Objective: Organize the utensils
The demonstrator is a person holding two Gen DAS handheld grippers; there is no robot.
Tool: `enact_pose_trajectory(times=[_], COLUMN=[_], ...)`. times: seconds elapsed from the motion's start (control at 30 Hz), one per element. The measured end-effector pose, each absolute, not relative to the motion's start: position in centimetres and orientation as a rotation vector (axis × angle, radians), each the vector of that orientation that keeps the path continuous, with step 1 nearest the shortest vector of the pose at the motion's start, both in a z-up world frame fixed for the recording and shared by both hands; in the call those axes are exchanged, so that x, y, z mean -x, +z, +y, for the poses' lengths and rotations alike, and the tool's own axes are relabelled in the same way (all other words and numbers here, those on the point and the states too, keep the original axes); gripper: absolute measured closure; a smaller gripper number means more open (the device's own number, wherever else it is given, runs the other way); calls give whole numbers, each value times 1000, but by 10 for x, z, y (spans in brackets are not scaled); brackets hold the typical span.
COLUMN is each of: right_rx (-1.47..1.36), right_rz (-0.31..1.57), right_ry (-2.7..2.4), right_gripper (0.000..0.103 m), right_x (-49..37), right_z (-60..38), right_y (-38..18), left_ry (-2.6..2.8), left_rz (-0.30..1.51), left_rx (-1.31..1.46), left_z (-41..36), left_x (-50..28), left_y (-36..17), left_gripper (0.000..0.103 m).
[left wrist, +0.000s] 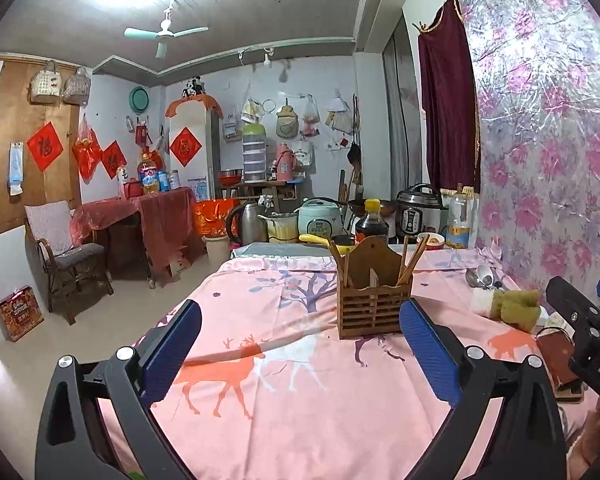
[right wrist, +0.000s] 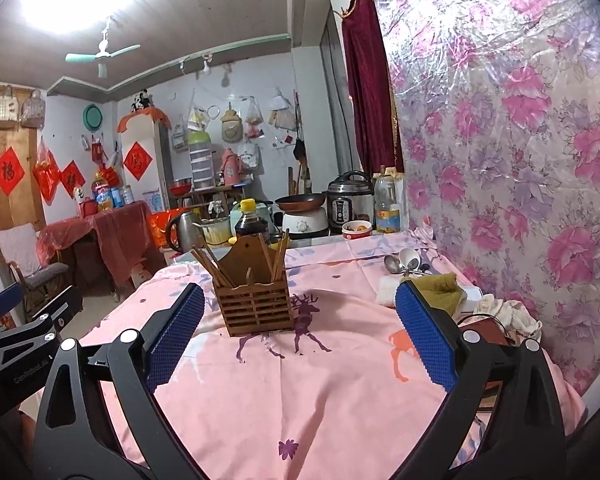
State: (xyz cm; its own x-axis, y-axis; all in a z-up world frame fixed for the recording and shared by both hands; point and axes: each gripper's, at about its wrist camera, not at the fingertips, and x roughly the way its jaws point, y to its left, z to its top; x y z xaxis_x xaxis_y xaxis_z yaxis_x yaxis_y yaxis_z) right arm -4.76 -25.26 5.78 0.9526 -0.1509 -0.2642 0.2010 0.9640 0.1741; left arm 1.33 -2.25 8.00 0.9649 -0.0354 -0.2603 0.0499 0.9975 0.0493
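Note:
A brown slatted wooden utensil holder stands upright on the pink deer-print tablecloth, with several chopsticks sticking out of it. It also shows in the right wrist view. Spoons, metal and white, lie at the far right near the wall. My left gripper is open and empty, short of the holder. My right gripper is open and empty, also short of the holder. The right gripper's body shows at the right edge of the left wrist view.
Folded cloths, olive and white, and a brown box lie at the right by the floral wall. A soy sauce bottle, kettle, cookers and a pan stand beyond the table's far end.

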Motion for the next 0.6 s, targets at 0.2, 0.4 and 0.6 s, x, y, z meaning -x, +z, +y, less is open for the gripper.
enact_pose_trajectory(times=[0.2, 0.4, 0.6], right_rx=[-211, -209, -208], right_rz=[276, 312, 325], right_ry=[-179, -168, -162], right_gripper=[10, 10, 10], right_x=[42, 34, 32], right_z=[-256, -253, -252], right_y=[54, 46, 43], left_ry=[-31, -35, -33], left_rz=[279, 307, 313], left_rx=[-46, -53, -59], left_z=[-19, -20, -21], left_x=[-18, -23, -24], left_y=[78, 76, 74], left_gripper=[6, 6, 6])
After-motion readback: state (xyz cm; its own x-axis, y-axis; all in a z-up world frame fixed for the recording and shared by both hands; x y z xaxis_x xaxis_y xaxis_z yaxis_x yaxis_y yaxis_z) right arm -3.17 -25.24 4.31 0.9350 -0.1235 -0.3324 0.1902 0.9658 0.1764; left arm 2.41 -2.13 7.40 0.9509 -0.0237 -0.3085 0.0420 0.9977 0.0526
